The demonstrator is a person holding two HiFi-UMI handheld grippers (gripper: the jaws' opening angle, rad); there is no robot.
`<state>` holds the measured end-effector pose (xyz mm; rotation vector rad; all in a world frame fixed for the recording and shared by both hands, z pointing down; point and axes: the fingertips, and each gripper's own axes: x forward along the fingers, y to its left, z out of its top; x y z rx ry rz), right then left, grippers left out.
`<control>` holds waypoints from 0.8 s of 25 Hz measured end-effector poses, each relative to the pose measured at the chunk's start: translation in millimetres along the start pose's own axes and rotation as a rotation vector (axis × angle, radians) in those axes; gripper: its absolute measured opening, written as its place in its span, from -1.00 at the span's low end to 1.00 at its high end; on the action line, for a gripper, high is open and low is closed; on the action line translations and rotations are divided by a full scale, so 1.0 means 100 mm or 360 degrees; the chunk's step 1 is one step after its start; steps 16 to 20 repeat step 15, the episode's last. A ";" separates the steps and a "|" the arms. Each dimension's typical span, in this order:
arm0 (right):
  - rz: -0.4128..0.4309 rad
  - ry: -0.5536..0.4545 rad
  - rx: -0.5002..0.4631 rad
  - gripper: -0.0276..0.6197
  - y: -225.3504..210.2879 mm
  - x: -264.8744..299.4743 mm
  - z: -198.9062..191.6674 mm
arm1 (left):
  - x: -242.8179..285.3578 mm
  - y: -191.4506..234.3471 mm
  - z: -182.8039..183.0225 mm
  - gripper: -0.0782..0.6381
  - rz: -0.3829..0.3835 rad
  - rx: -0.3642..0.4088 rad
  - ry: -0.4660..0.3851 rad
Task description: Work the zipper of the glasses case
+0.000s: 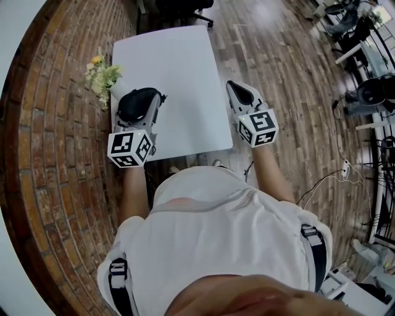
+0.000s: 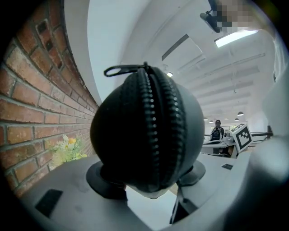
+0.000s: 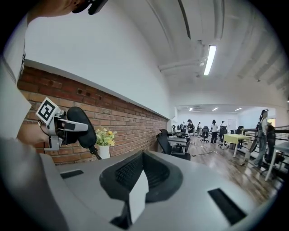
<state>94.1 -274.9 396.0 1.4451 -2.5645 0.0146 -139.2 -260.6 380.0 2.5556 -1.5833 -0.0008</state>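
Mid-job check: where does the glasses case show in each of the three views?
Head view: glasses case at centre left, just right of the flowers.
Left gripper view: case fills the centre, zipper facing the camera.
Right gripper view: case small, at the left edge.
Shared landmark: the flowers, seen lower left in the left gripper view and just right of the case in the right gripper view.

The worktop stands with the brick wall along its left. The flowers sit at its left edge, next to the wall. The glasses case sits in the left claw, above the near left corner, just near of the flowers. The right claw hangs over the near right edge, well apart from the case. A chair stands beyond the far end.
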 end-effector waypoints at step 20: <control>0.0014 0.0025 -0.0022 -0.76 0.09 0.00 -0.09 | 0.03 -0.04 -0.14 -0.02 -0.0026 -0.0024 0.0036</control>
